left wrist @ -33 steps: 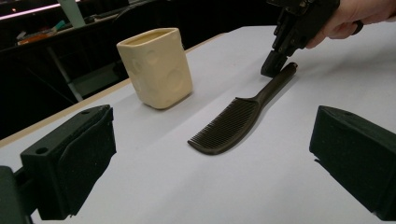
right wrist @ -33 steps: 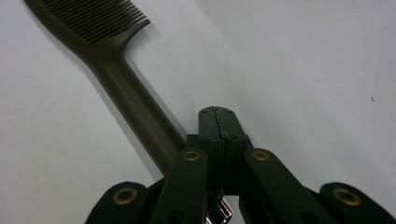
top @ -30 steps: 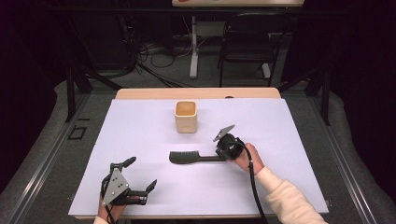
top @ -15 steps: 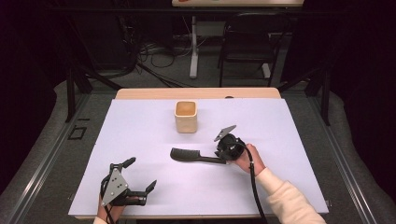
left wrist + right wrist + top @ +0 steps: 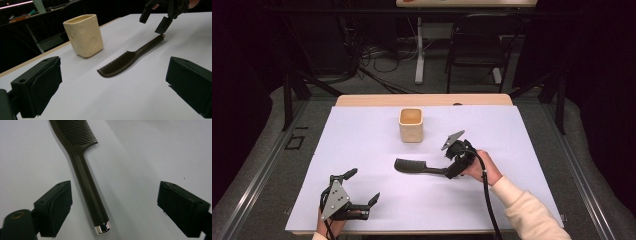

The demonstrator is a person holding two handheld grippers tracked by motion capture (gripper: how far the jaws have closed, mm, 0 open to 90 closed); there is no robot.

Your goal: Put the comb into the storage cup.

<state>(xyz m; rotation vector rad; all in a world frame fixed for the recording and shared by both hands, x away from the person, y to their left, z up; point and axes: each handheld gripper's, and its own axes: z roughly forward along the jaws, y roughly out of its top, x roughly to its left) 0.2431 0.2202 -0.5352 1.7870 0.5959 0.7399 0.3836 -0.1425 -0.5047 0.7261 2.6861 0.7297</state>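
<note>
While your right gripper (image 5: 112, 212) has just been opening, the comb (image 5: 83, 172) lies free between its spread jaws. Your left gripper (image 5: 362, 192) rests spread, near left.

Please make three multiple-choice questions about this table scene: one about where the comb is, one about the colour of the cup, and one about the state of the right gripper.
1. Where does the comb lie?
A. Inside the cup
B. Flat on the white sheet, in front of the cup
C. On the floor

2. What colour is the cup?
A. Cream
B. Red
C. Blue

3. How is the right gripper?
A. Shut on the comb handle
B. Shut on the cup
C. Open, touching nothing

Answers:
1 B: the high view shows the comb lying on the sheet, nearer the person than the cup.
2 A: the left gripper view shows its pale cream, dimpled wall.
3 C: its jaws have just been opening; the right gripper view shows them wide apart, with the handle lying free between them.
</note>
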